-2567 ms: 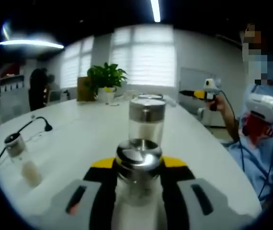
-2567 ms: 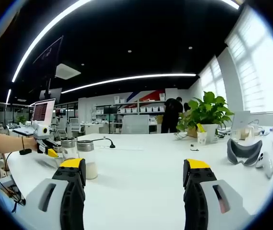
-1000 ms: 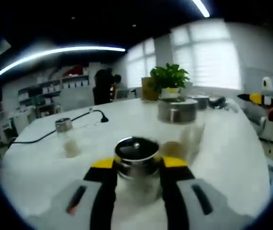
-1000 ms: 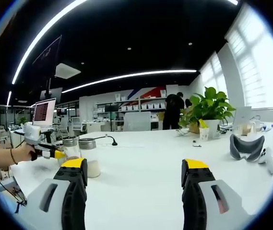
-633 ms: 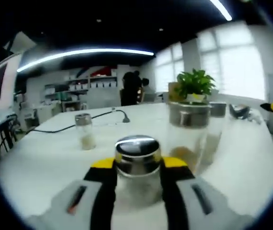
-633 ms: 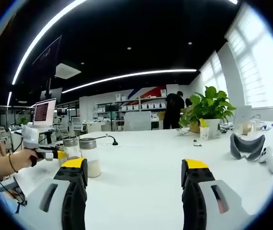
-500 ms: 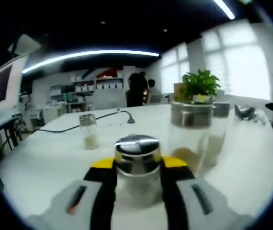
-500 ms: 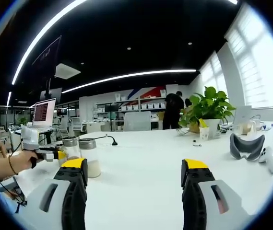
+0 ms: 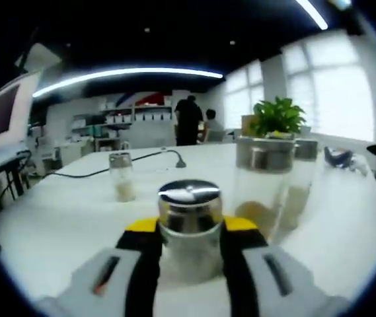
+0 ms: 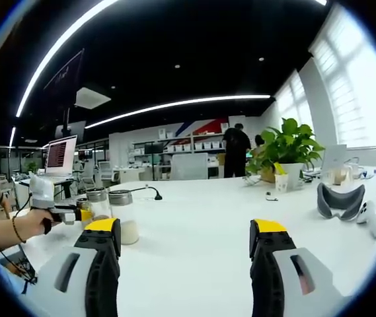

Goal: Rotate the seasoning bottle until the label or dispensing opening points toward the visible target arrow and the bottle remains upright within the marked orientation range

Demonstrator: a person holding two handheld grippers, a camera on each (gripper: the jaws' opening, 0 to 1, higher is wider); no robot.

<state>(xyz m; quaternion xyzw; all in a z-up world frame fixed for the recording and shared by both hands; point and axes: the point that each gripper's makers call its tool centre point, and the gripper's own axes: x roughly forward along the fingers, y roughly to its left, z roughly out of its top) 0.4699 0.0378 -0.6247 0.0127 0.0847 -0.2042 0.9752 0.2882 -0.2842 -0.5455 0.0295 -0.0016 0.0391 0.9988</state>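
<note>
A small glass seasoning bottle (image 9: pixel 189 247) with a shiny metal cap (image 9: pixel 189 203) stands upright on the white table (image 9: pixel 55 224). My left gripper (image 9: pixel 189 226) is shut on it, a yellow-tipped jaw on each side just below the cap. No label, opening or arrow is readable. In the right gripper view, my left gripper (image 10: pixel 74 213) appears far left in a person's hand, beside two metal-capped jars. My right gripper (image 10: pixel 184 239) stands open over the bare table (image 10: pixel 194 218), holding nothing.
A taller metal-capped jar (image 9: pixel 264 181) stands just right of and behind the held bottle. A small shaker (image 9: pixel 121 178) sits back left, near a black cable (image 9: pixel 141 158). A potted plant (image 10: pixel 287 150) and a grey headset (image 10: pixel 336 201) lie at the right.
My left gripper has swung round with the bottle still in its grip; the tall jar now sits to the right instead of straight behind. The right gripper has stayed put and open.
</note>
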